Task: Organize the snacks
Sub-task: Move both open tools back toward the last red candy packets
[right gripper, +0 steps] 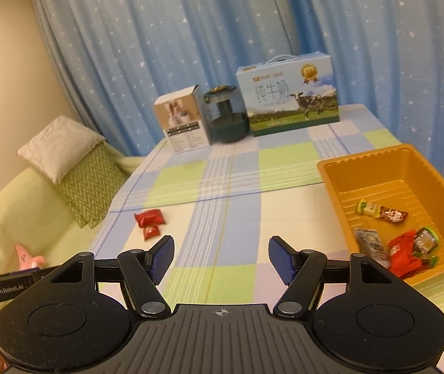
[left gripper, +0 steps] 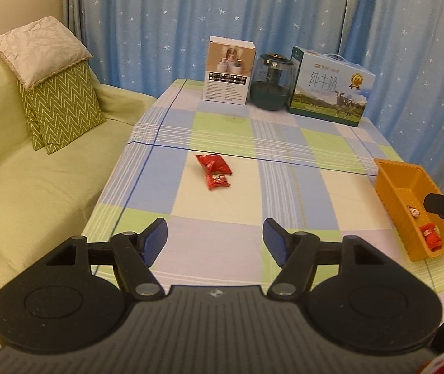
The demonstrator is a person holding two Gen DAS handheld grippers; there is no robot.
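Two red snack packets wait on the checked cloth, both tongs wide open and holding nothing.

The orange tray (left gripper: 391, 187) is cut by the right edge in the left wrist view; its wrappers (right gripper: 404, 246) are too blurred to read. The red packets (left gripper: 214, 171) lie touching at frame centre, their row running from upper left to lower right, glossy and crinkled. Left gripper (left gripper: 215, 243) and right gripper (right gripper: 221, 258) hover above the cloth.
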